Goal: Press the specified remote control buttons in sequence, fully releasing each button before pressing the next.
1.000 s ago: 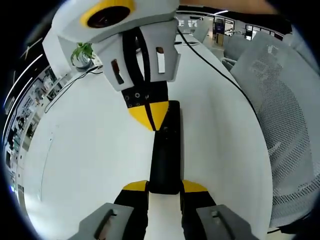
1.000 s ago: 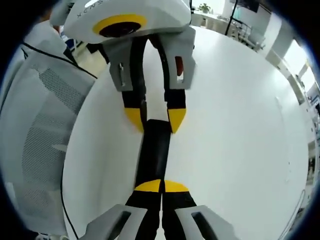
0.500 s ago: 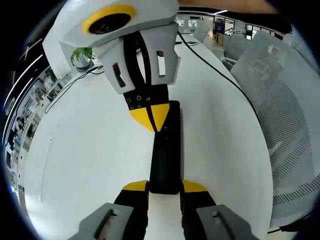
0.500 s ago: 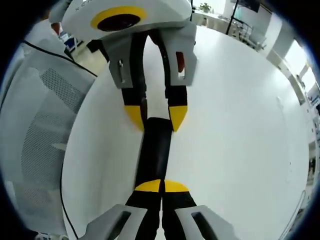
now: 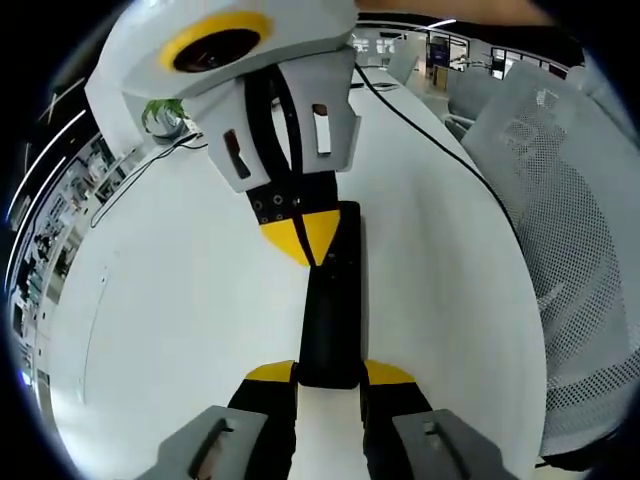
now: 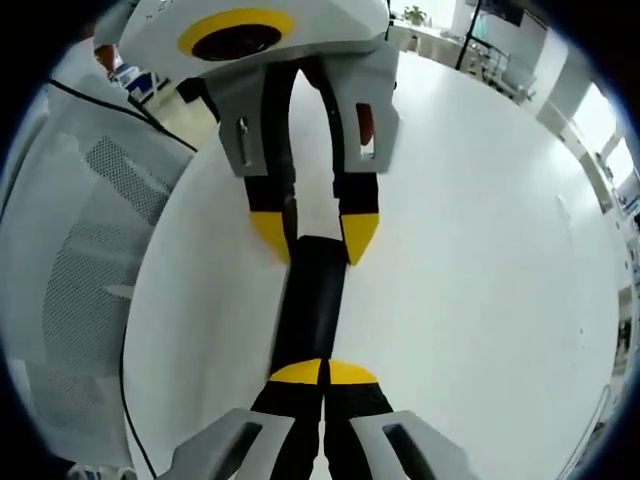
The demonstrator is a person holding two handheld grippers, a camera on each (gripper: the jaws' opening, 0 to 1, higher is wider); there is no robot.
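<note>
1. Black remote control (image 5: 330,300) lies flat on your white table (image 5: 180,300).
2. Your left gripper (image 5: 330,374) clamps its near end.
3. Your right gripper (image 6: 322,372), jaws pressed together, rests on the remote's top.

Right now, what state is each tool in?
Left tool: shut on the remote, gripping its near end.
Right tool: shut, tips over the remote.
</note>
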